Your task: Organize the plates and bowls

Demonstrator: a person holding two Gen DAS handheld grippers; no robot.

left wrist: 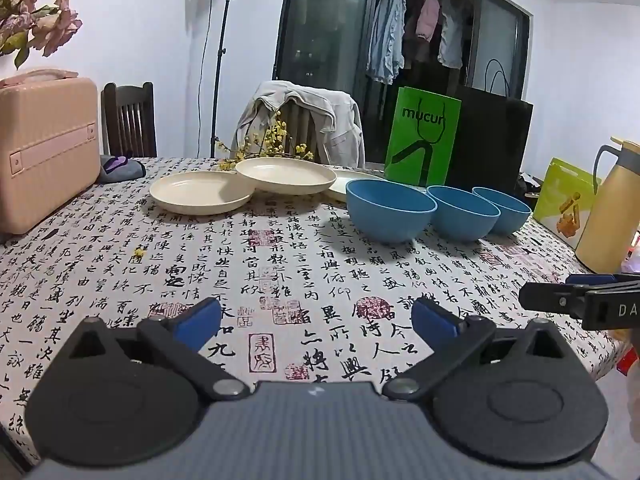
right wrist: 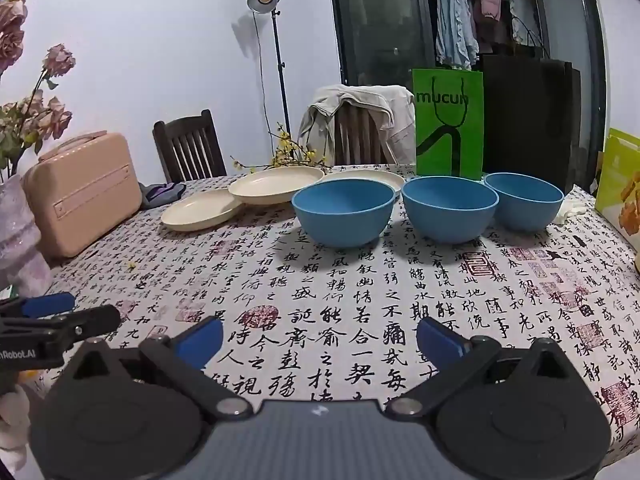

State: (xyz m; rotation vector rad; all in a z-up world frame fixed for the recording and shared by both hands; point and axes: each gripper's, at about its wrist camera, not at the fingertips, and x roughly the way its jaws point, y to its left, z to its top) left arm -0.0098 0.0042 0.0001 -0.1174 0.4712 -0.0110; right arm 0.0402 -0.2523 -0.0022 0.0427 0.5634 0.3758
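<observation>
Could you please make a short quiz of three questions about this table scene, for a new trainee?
1. Count: how many round blue plastic bowls stand on the calligraphy-print tablecloth?
2. True or false: the middle round cream plate lies flat on the cloth, apart from the left cream plate.
3. Choose: the left tongs and right tongs are (A) both open and empty, (B) both shut on a bowl, (C) one open, one shut on a plate.

Key: 1. Three, in a row, none stacked. 2. False; its edge rests on the left plate's rim, so it is tilted. 3. A.
</observation>
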